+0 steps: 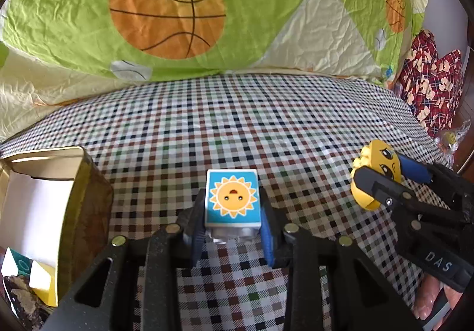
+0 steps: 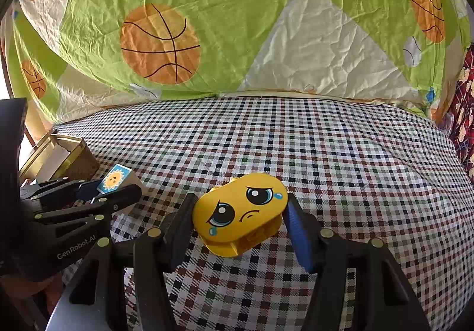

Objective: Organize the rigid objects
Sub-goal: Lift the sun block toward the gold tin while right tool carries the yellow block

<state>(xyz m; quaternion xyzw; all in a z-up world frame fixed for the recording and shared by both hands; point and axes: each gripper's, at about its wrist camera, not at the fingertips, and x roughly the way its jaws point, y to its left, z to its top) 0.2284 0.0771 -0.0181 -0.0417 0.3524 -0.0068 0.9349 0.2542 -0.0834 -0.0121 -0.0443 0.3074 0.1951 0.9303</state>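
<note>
Blue sun block (image 1: 232,200) clamped between left gripper (image 1: 232,227) fingers.

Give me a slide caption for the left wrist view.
Left hand-held gripper closed on the sun block over checked cloth, open box alongside.

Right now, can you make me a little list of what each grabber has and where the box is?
left gripper: closed on the sun block, a blue block with a smiling sun
right gripper: holding the sad-face block, yellow with tears
box: open, on the left side of the checked cloth
inside the box: a yellow block and a green-and-white one, only partly seen
behind: basketball quilt
</note>
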